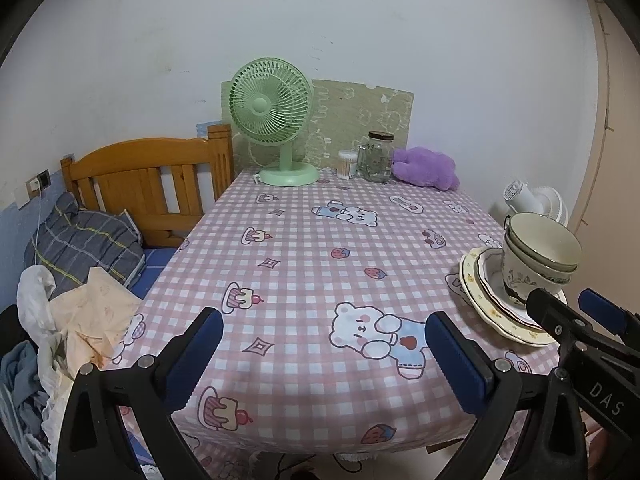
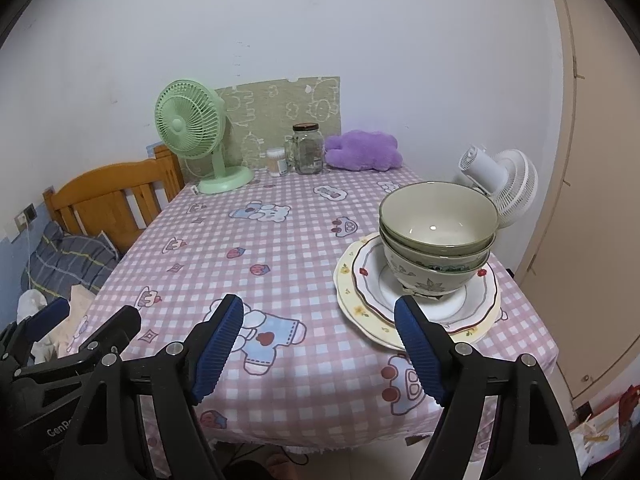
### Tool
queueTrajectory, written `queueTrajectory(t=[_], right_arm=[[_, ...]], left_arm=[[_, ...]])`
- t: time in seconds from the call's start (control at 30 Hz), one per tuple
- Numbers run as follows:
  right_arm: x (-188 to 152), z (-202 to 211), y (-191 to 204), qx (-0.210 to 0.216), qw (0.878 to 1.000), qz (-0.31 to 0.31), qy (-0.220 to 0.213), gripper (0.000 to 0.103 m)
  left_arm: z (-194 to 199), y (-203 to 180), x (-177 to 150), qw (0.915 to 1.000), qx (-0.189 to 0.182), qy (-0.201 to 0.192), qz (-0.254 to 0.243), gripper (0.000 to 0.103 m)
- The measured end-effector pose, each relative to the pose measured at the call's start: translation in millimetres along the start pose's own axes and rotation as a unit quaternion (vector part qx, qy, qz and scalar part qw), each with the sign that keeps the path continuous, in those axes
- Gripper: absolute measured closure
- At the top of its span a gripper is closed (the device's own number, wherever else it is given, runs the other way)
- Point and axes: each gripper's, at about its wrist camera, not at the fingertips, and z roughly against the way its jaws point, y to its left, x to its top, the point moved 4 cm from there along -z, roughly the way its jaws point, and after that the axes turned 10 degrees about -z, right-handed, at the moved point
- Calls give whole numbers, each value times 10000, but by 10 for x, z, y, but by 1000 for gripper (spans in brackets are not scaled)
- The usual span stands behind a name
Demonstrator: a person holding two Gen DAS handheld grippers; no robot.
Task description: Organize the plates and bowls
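The right gripper (image 1: 576, 312) hides the near rim of the plates (image 1: 496, 316) in the left wrist view. The stacked bowls (image 2: 438, 236) cover the plates' centres (how many plates is unclear). The jar (image 2: 307, 150) contents are indistinct.

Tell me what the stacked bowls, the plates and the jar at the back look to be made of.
Stacked bowls: glazed ceramic by the look; a glossy highlight sits inside the top one.
Plates: likely glazed ceramic too, smooth and shiny with painted flowers and scalloped rims.
Jar: clear glass, see-through, with a dark lid, possibly metal.
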Motion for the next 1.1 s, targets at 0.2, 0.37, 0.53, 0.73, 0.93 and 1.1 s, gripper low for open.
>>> queueTrajectory(t=[0.2,0.37,0.53,0.73,0.93,1.1], right_arm=[[-13,20,-17,-27,10000,-7,6,22],[-21,38,-29,-38,10000,-18,1,21],[-25,40,-37,-52,10000,-15,0,21],[-31,53,-40,-61,10000,-5,-6,20],[-29,56,-53,-121,9999,-17,-13,18],[-21,68,-84,-175,9998,-26,-29,16]], left_arm=[[31,-9,-10,10000,-16,-37,-13,1],[55,-7,-15,10000,-19,-49,-13,1],[47,-15,-11,10000,-14,-45,-17,1],[68,-4,-16,10000,0,-54,-1,0],[83,7,-21,10000,-7,-55,-6,0],[111,35,-29,10000,-46,-55,-22,0]])
